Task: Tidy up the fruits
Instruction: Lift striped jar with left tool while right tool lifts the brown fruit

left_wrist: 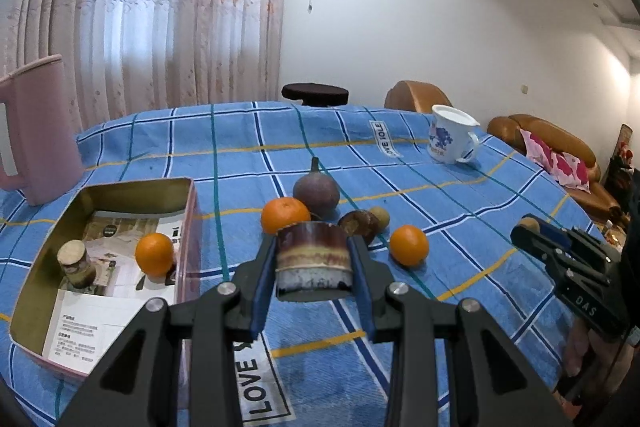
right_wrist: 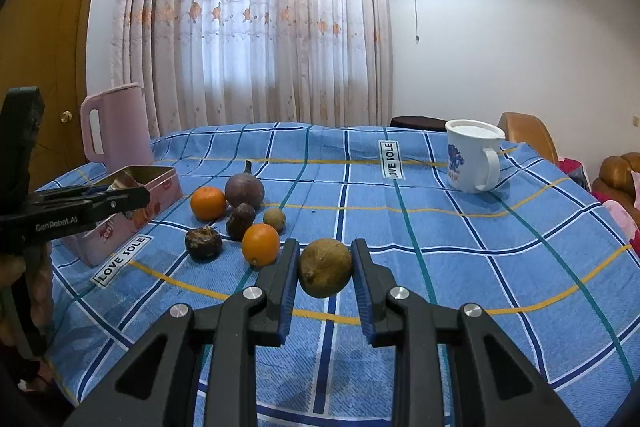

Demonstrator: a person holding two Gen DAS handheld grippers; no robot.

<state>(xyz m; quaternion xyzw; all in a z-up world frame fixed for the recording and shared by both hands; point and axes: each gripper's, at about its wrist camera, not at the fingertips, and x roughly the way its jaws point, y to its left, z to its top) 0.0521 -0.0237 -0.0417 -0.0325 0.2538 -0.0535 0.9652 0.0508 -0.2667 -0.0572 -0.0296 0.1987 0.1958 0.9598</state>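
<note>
We are holding two fruits clear of the blue checked tablecloth (right_wrist: pixel 440 267), one in each gripper. The left gripper (left_wrist: pixel 314 259) is closing its two blue-padded fingers (left_wrist: pixel 262 291) on the sides of a short cylindrical piece (left_wrist: pixel 314 255) with brown, cream and dark bands, probably a cut section of fruit, though we cannot tell which; its flat ends are facing up and down, so its axis is running roughly upright between the jaws. The right gripper (right_wrist: pixel 325 267) is clamping a round brownish-green fruit (right_wrist: pixel 325 267) in the same manner, its jaws parted only as far as the fruit's width. The relation governing the next placement is the bearing of the pink tin box (left_wrist: pixel 188 227) from each load: in the left wrist view the open tin is lying just to the left of and beside the left gripper, whereas in the right wrist view it is sitting well apart to the far left, beyond the loose fruit. We are therefore judging the left hand to be the nearer one to the tin. Already resting inside the tin are an orange (left_wrist: pixel 155 253) and a small banded cylinder (left_wrist: pixel 76 263), on printed paper. Still waiting on the cloth are two oranges (right_wrist: pixel 208 203), a large purple stemmed fruit (right_wrist: pixel 244 189), several small dark and brownish fruits (right_wrist: pixel 203 243), and, apart from them, a white enamel mug (right_wrist: pixel 472 155) and a pink jug (right_wrist: pixel 116 123).
</note>
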